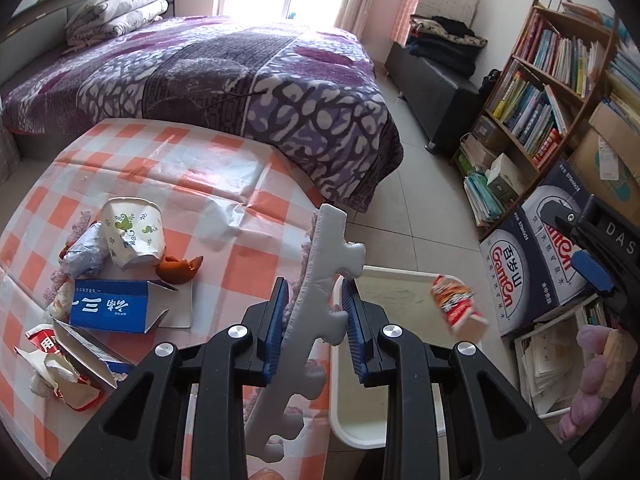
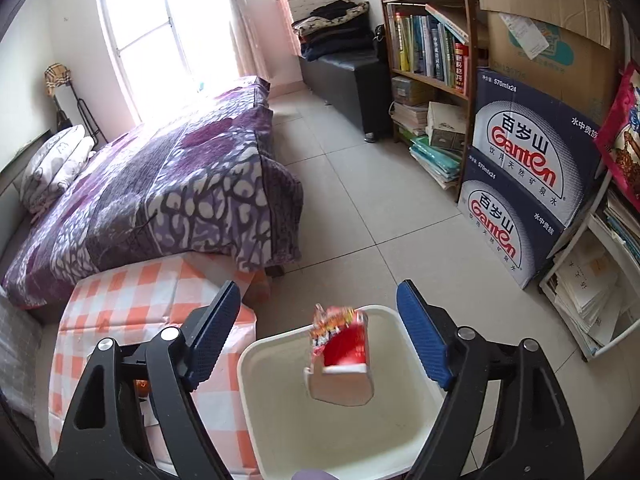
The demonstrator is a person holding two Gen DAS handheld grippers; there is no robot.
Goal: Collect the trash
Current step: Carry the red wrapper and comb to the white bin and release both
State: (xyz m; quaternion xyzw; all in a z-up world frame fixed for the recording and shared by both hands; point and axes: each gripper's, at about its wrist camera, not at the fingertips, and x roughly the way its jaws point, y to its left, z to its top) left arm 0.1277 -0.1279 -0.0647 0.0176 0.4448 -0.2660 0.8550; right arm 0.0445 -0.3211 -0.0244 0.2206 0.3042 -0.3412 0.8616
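My left gripper is shut on a long grey-white jagged foam strip with pink fuzz on its back, held over the table's right edge beside the white bin. My right gripper stands open above the bin. A red and white carton hangs blurred in the air between and below its fingers, touching neither; in the left wrist view the carton sits over the bin's right side. On the table lie a crushed paper cup, a blue box and torn red-white packaging.
The table wears an orange check cloth, with a foil wrapper and a brown peel on it. A purple-covered bed lies behind. Stacked water cartons and a bookshelf line the right wall; tiled floor lies between.
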